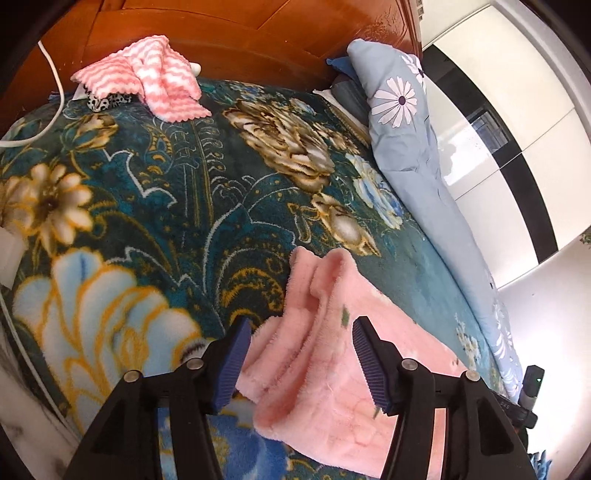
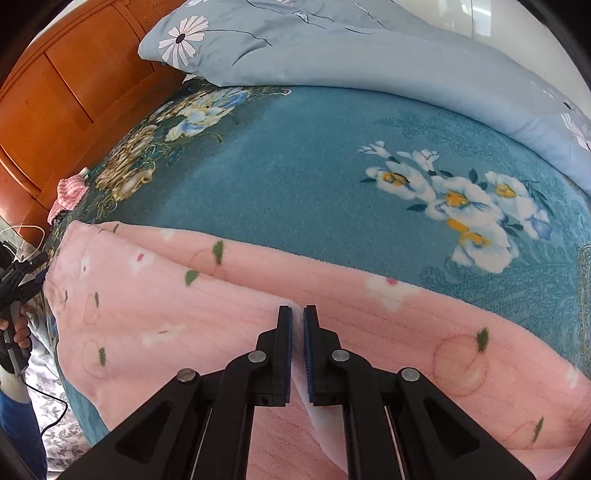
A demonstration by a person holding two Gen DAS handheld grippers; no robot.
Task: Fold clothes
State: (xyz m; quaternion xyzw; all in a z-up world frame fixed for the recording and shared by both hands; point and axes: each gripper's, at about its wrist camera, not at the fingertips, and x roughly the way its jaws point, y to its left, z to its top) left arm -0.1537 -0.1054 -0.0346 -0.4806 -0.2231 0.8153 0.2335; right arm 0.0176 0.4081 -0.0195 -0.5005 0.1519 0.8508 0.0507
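Observation:
A pink fleece garment [image 1: 325,373] with small green leaf prints lies folded on the bed's floral blanket [image 1: 177,192]. In the left wrist view a bunched end of it rises between the wide-apart blue pads of my left gripper [image 1: 301,325], which is open and does not press on it. In the right wrist view the same pink garment [image 2: 155,306] stretches across the blanket's front. There my right gripper [image 2: 297,312] is shut on a thin raised fold of it. The left gripper [image 2: 22,273] also shows at the far left of that view, held in a hand.
A pink-and-white striped cloth [image 1: 147,77] lies by the wooden headboard [image 1: 258,33]. A light blue daisy-print quilt [image 2: 351,55] is heaped along the bed's far side. A white cable [image 1: 55,92] runs at the left edge. Teal blanket [image 2: 295,166] lies bare beyond the garment.

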